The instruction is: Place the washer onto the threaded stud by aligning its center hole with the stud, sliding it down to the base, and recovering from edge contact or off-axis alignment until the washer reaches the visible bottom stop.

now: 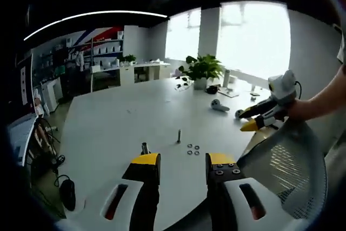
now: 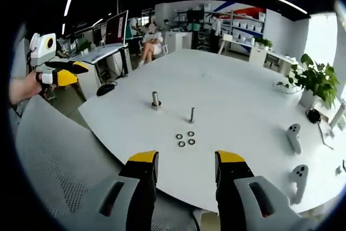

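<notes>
A thin threaded stud (image 1: 178,136) (image 2: 192,114) stands upright on the white table (image 1: 124,117) (image 2: 232,90). A thicker bolt (image 1: 144,147) (image 2: 155,99) stands a little apart from it. A small cluster of loose washers (image 1: 193,149) (image 2: 185,139) lies flat beside the thin stud. My left gripper (image 1: 183,160) is open and empty, short of the washers at the table's edge. My right gripper (image 2: 186,160) is also open and empty, held back from the table's near edge. In the left gripper view the right gripper (image 1: 258,118) comes in from the right, held by a hand.
A grey mesh chair back (image 1: 286,171) (image 2: 54,155) stands between the grippers and the table. White controllers (image 2: 293,136) (image 1: 219,105) and a potted plant (image 1: 203,68) (image 2: 316,77) are farther along the table. A person sits at a desk (image 2: 151,39) far behind. The left gripper (image 2: 59,71) shows at upper left.
</notes>
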Demonstrator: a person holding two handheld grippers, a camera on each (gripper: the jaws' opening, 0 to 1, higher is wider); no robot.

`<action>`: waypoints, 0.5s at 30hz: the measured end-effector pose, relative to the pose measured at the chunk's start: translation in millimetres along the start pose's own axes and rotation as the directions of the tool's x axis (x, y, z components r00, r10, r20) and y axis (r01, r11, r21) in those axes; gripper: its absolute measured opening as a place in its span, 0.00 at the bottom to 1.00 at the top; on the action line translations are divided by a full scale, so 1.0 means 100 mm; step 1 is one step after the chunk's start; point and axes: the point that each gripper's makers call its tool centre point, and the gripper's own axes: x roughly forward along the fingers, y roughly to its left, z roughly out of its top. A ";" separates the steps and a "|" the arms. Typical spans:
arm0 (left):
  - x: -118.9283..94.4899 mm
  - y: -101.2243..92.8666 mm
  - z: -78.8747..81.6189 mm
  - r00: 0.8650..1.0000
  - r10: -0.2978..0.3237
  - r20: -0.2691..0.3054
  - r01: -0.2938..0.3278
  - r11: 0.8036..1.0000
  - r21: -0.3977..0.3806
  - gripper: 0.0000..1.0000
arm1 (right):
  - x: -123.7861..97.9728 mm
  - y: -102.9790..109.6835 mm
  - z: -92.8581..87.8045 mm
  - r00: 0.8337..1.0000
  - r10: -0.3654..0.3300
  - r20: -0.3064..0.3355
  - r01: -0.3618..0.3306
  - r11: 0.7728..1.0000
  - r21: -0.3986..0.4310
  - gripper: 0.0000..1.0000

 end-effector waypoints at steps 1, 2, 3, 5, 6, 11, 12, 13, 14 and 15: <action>0.01 -0.01 0.00 1.000 -0.004 0.003 0.004 1.000 -0.003 0.32 | 0.00 0.00 -0.01 1.000 -0.005 -0.007 0.005 1.000 -0.010 0.44; 0.01 -0.03 0.01 1.000 -0.007 0.004 0.007 1.000 0.003 0.32 | 0.00 -0.01 -0.02 1.000 -0.008 -0.012 0.008 1.000 -0.012 0.44; 0.02 -0.06 0.00 1.000 -0.015 0.000 0.015 0.999 0.029 0.32 | 0.00 -0.01 -0.02 1.000 -0.011 -0.013 0.011 1.000 -0.011 0.44; 0.03 -0.12 -0.03 1.000 -0.026 -0.017 0.027 0.998 0.062 0.32 | 0.00 -0.03 -0.02 1.000 -0.018 -0.011 0.018 1.000 -0.007 0.44; 0.04 -0.14 -0.03 0.999 -0.030 -0.018 0.031 0.997 0.069 0.32 | 0.01 -0.04 -0.03 1.000 -0.020 -0.017 0.020 1.000 -0.011 0.44; 0.06 -0.23 -0.03 0.998 -0.059 -0.022 0.061 0.992 0.110 0.32 | 0.01 -0.05 -0.07 0.999 -0.027 -0.040 0.026 0.999 -0.020 0.44; 0.06 -0.23 -0.03 0.998 -0.062 -0.024 0.064 0.992 0.111 0.32 | 0.01 -0.05 -0.08 0.999 -0.028 -0.042 0.027 0.999 -0.020 0.44; 0.06 -0.23 -0.04 0.998 -0.065 -0.025 0.067 0.991 0.112 0.32 | 0.02 -0.05 -0.08 0.999 -0.029 -0.046 0.028 0.999 -0.018 0.44; 0.06 -0.24 -0.04 0.997 -0.067 -0.028 0.070 0.991 0.112 0.32 | 0.02 -0.05 -0.09 0.998 -0.028 -0.051 0.027 0.999 -0.018 0.44; 0.06 -0.24 -0.04 0.997 -0.069 -0.030 0.072 0.991 0.112 0.33 | 0.02 -0.05 -0.09 0.998 -0.025 -0.054 0.024 1.000 -0.018 0.44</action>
